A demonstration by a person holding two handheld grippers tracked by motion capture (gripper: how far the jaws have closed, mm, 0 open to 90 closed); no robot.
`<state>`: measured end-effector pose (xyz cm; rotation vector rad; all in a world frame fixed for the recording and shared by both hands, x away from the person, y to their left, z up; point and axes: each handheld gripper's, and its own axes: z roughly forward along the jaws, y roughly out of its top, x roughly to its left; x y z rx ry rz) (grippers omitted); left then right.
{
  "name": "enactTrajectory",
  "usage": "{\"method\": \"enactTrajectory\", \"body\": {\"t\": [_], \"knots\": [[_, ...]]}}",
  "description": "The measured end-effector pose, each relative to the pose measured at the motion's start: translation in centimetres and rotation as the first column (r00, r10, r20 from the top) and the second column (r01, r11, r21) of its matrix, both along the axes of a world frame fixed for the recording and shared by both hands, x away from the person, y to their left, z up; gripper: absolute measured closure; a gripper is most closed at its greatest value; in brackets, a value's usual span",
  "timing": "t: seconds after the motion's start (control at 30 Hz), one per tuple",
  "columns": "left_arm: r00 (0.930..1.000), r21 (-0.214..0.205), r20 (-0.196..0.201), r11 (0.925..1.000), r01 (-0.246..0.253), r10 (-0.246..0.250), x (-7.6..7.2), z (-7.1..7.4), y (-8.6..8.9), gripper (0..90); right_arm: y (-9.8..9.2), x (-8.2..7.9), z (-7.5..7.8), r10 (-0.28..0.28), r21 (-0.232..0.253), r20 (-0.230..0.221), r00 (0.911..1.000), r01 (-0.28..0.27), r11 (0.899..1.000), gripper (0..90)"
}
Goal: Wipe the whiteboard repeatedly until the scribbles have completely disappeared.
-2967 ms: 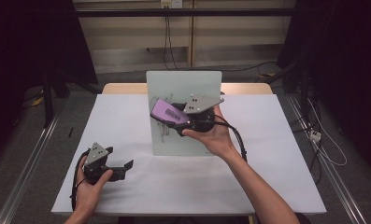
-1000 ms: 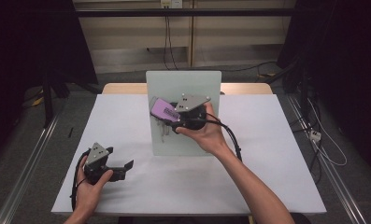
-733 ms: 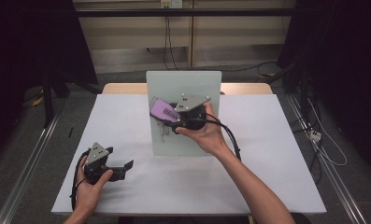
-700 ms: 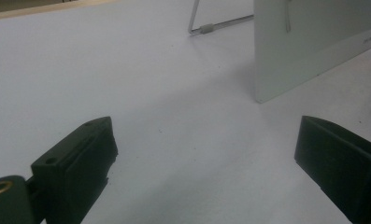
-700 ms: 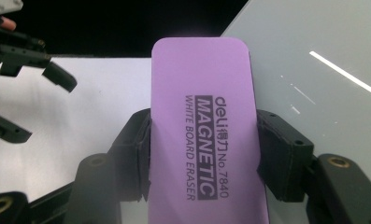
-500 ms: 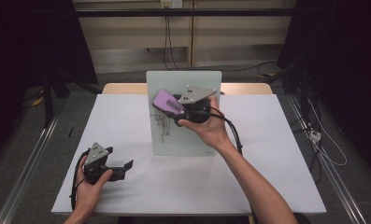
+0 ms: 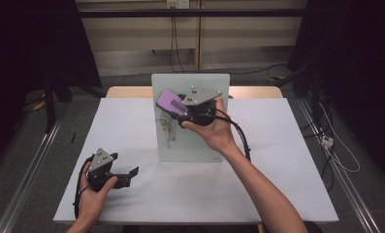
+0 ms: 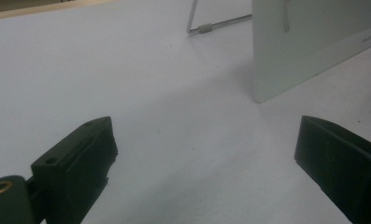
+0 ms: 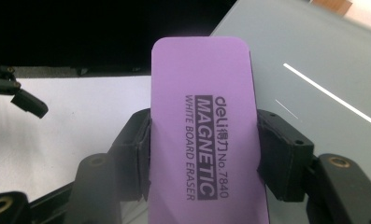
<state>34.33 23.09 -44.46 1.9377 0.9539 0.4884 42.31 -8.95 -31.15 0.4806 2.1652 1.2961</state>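
— Over the white table (image 7: 287, 160), what is the high view giving you?

— A small upright whiteboard (image 7: 190, 145) is standing mid-table with dark scribbles (image 7: 169, 130) on its left part. The right gripper (image 7: 183, 112) is being held up against the board's upper half, and a purple eraser (image 7: 169, 102) is sticking out from it toward the upper left. The left gripper (image 7: 130, 173) is resting low near the table's front left, well apart from the board.

— Anything the gripper views are adding?

— The right gripper view is showing the eraser (image 9: 204, 135) clamped by its long sides between the two black jaws, printed "deli MAGNETIC WHITE BOARD ERASER No.7840"; that lettering is too small to read from above. The grey board face (image 9: 314, 56) is lying behind it at the right. The left gripper view is showing its own jaws spread wide with bare table (image 8: 174, 112) between them, plus the board's lower corner (image 8: 309, 51) and a wire stand leg (image 8: 206, 23) behind it, which the board is hiding from the high camera.

— Is the eraser touching the board?

— Cannot tell.
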Motion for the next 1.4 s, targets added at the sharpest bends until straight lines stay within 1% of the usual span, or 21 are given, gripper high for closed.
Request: {"method": "enactTrajectory", "body": {"t": [0.1,0.2,0.33,0.37,0.4,0.5,0.6,0.7,0.8,0.87,1.03,1.13,1.17,1.2,1.23,1.27,1.33,1.4], "knots": [[1.0000,0.000,-0.001,1.0000,-0.001,0.001,0.0,0.0,0.1,5.2,0.2,-0.3,-0.9,0.012,-0.004,-0.012,0.9999,-0.012,1.000,41.9],[1.0000,0.001,-0.002,1.0000,-0.002,0.002,0.0,-0.1,0.0,5.2,0.5,-0.6,-1.8,0.022,-0.021,-0.024,0.9995,-0.022,1.000,41.9],[1.0000,0.000,-0.002,1.0000,-0.001,0.001,0.0,0.0,0.0,5.2,0.6,-1.0,-3.0,0.036,-0.032,-0.046,0.9983,-0.037,0.999,41.9],[1.0000,0.002,-0.001,1.0000,0.000,0.000,0.0,0.0,0.0,5.2,0.7,-1.1,-3.4,0.042,-0.032,-0.058,0.9974,-0.044,0.999,42.0],[1.0000,-0.003,-0.001,1.0000,-0.003,0.003,0.1,-0.1,-0.1,5.3,0.8,-1.2,-3.8,0.045,-0.037,-0.062,0.9971,-0.047,0.998,42.0],[1.0000,0.004,-0.006,1.0000,0.001,-0.001,0.1,-0.1,-0.1,5.3,1.0,-1.5,-4.2,0.048,-0.055,-0.073,0.9961,-0.052,0.997,42.0],[1.0000,0.006,-0.005,1.0000,0.004,-0.004,0.1,-0.1,-0.2,5.2,0.9,-1.1,-3.8,0.056,-0.050,-0.093,0.9941,-0.061,0.997,41.9],[1.0000,0.004,-0.009,1.0000,0.000,0.000,0.2,-0.2,-0.2,5.2,0.9,-0.8,-2.9,0.051,-0.043,-0.076,0.9958,-0.054,0.998,41.9],[1.0000,0.003,-0.009,1.0000,0.005,-0.005,0.2,-0.2,-0.2,5.2,0.9,-0.3,-2.0,0.046,-0.024,-0.067,0.9966,-0.048,0.999,41.9],[1.0000,-0.001,-0.009,1.0000,0.003,-0.003,0.1,-0.2,-0.3,5.2,1.0,-0.1,-1.3,0.039,-0.014,-0.054,0.9978,-0.040,0.999,41.9],[0.9999,0.005,-0.011,1.0000,0.006,-0.006,0.2,-0.2,-0.2,5.2,1.3,0.6,0.4,0.023,0.009,-0.020,0.9995,-0.023,1.000,41.9],[0.9999,0.003,-0.010,1.0000,0.005,-0.005,0.1,-0.2,-0.2,5.2,1.8,0.7,0.3,0.021,0.009,-0.008,0.9997,-0.021,1.000,42.0],[0.9999,-0.003,-0.012,1.0000,0.003,-0.003,0.1,-0.3,-0.2,5.3,1.9,0.7,0.1,0.023,0.011,-0.011,0.9997,-0.023,1.000,42.0],[0.9999,0.001,-0.010,1.0000,0.005,-0.005,0.1,-0.3,-0.2,5.2,2.1,0.6,0.0,0.024,0.007,-0.014,0.9996,-0.024,1.000,42.0],[0.9999,-0.001,-0.010,1.0000,0.003,-0.003,0.1,-0.2,-0.3,5.2,2.3,0.6,-0.2,0.025,0.002,-0.018,0.9995,-0.025,1.000,42.0],[1.0000,0.008,-0.006,0.9999,0.007,-0.007,0.1,-0.2,-0.2,5.3,2.5,0.5,-0.3,0.026,-0.007,-0.021,0.9994,-0.027,1.000,42.0],[1.0000,0.005,-0.006,1.0000,0.007,-0.007,0.1,-0.1,-0.2,5.2,2.9,0.3,-0.8,0.034,-0.030,-0.027,0.9991,-0.035,0.999,42.0],[1.0000,0.005,-0.007,1.0000,0.006,-0.006,0.1,-0.2,-0.2,5.2,3.3,0.2,-1.2,0.043,-0.037,-0.036,0.9984,-0.044,0.998,42.1]]}}
